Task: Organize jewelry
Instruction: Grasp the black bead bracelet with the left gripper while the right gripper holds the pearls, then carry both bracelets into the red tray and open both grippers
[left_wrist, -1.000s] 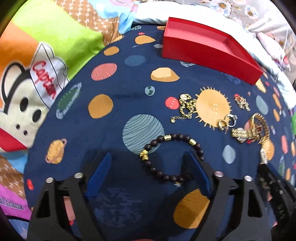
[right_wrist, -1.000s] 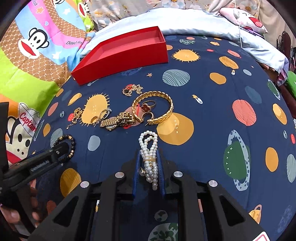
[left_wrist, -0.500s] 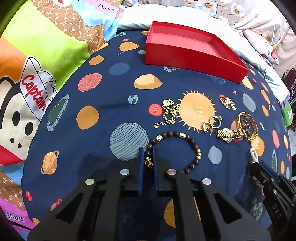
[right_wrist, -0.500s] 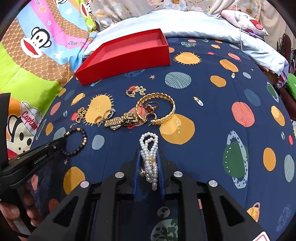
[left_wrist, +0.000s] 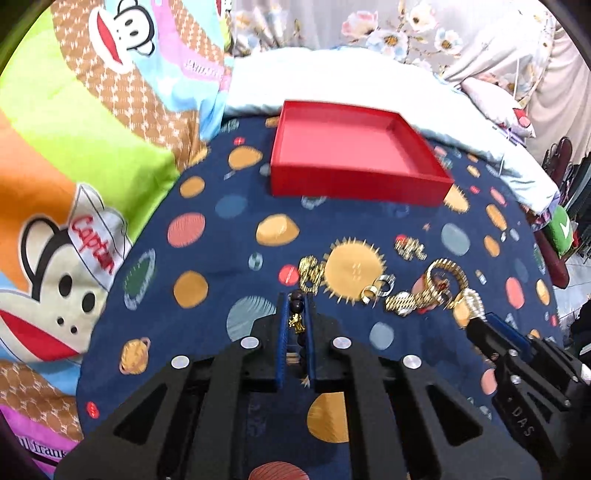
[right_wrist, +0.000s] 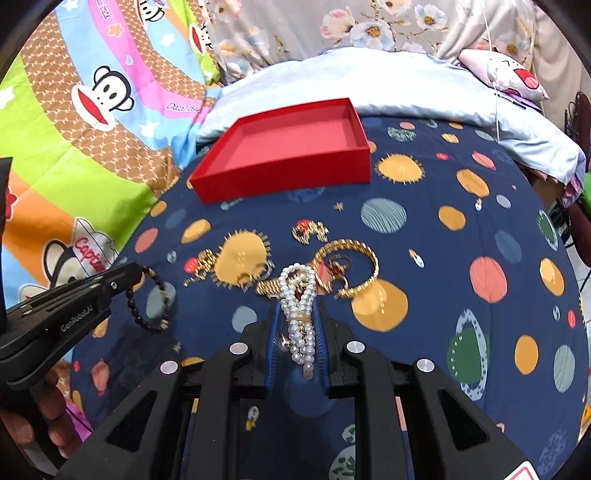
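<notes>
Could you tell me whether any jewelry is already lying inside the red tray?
No, the red tray shows only its bare red floor in the right wrist view.

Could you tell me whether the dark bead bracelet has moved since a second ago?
Yes. The dark bead bracelet, clamped in the left gripper, now hangs lifted off the planet-print blanket.

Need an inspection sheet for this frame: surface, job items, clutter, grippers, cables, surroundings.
Surface: navy planet-print bedspread on a bed.
Job's things: red tray, nothing seen inside; gold bangle, gold watch band, rings, gold chain and brooch loose on the spread.
Clutter: nothing seen.
Grippers: left gripper shut on dark bead bracelet; right gripper shut on pearl bracelet.
Cables: thin white cord at back right.
Surroundings: monkey-print quilt, pale blue blanket, floral curtain.
</notes>
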